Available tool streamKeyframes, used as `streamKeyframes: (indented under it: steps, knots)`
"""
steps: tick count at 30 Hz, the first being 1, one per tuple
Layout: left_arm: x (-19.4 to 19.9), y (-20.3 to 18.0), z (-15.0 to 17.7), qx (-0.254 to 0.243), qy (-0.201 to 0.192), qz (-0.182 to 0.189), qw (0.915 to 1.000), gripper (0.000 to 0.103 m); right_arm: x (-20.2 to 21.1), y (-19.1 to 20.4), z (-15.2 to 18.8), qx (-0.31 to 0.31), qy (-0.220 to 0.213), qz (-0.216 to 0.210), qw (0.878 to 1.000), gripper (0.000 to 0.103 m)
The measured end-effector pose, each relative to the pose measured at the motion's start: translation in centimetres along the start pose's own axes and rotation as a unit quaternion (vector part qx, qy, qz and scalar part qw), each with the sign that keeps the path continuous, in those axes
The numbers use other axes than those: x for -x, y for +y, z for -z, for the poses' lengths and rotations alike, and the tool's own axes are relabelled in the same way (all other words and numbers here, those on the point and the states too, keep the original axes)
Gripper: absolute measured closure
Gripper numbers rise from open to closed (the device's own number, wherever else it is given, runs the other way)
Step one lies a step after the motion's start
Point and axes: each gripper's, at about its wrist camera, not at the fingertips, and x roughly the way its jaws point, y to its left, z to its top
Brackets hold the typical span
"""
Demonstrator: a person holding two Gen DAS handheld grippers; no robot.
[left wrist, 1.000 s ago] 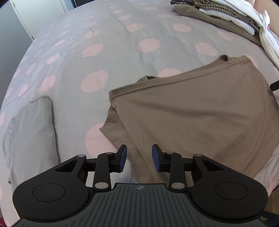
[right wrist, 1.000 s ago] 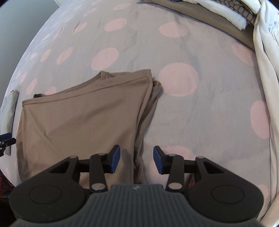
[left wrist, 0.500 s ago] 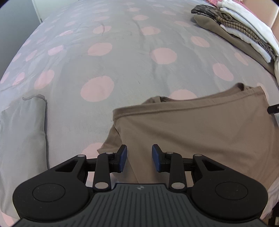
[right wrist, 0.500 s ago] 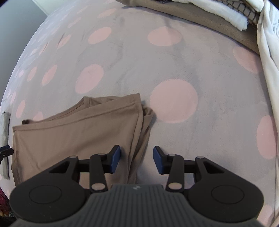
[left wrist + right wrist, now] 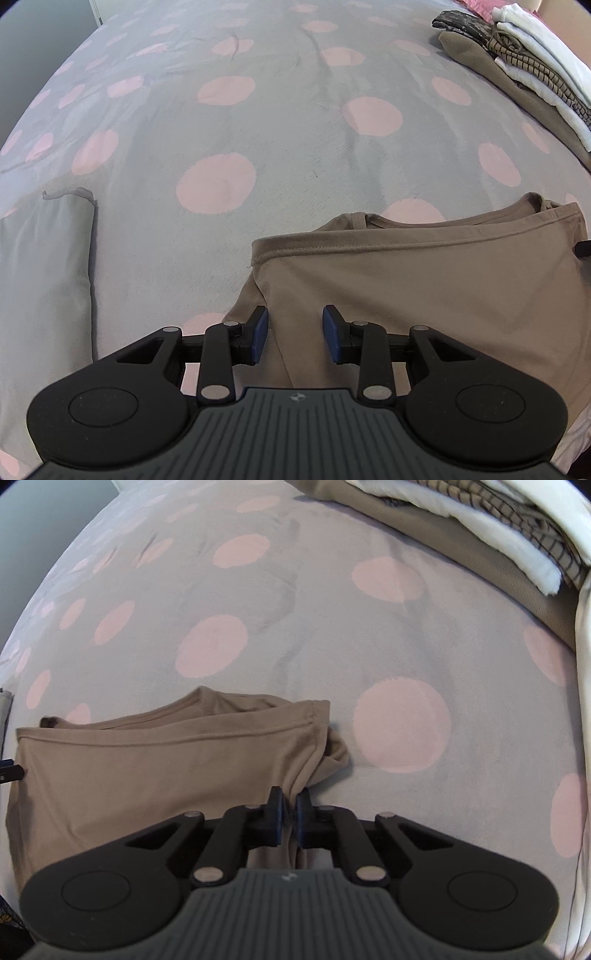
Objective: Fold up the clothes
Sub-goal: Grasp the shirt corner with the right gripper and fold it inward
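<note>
A tan shirt (image 5: pixel 424 280) lies folded on the grey bedspread with pink dots (image 5: pixel 280 122), its neckline toward the far side. My left gripper (image 5: pixel 295 334) is open, its blue pads straddling the shirt's near left edge. In the right wrist view the same tan shirt (image 5: pixel 147 768) spreads to the left, and my right gripper (image 5: pixel 289 810) is shut on its bunched right edge, cloth pinched between the pads. The bedspread (image 5: pixel 332 635) stretches beyond.
A folded grey garment (image 5: pixel 44 280) lies at the left. A stack of folded clothes (image 5: pixel 524 70) sits at the far right, also the clothes stack (image 5: pixel 480 528) at the top of the right wrist view. A white fabric edge (image 5: pixel 583 701) runs down the right side.
My right gripper has closed on the shirt's right edge. Both grippers have come lower and nearer to the shirt's near side; the left one stays open.
</note>
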Motion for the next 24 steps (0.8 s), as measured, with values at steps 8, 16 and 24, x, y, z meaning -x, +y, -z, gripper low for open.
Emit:
streamKeyframes:
  steps: [8, 16, 24]
  knots:
    - [1.7, 0.4, 0.5, 0.008, -0.02, 0.052, 0.9984, 0.073, 3.3, 5.1, 0.6, 0.012, -0.008, -0.054, 0.998, 0.095]
    - [3.8, 0.3, 1.3, 0.005, -0.042, 0.102, 0.9939, 0.084, 4.3, 12.8, 0.6, 0.031, -0.006, -0.115, 0.993, 0.095]
    - [4.0, 2.3, 1.8, 0.031, -0.042, 0.116, 0.9919, 0.092, 2.5, 21.7, -0.1, 0.054, 0.021, -0.191, 0.98, 0.095]
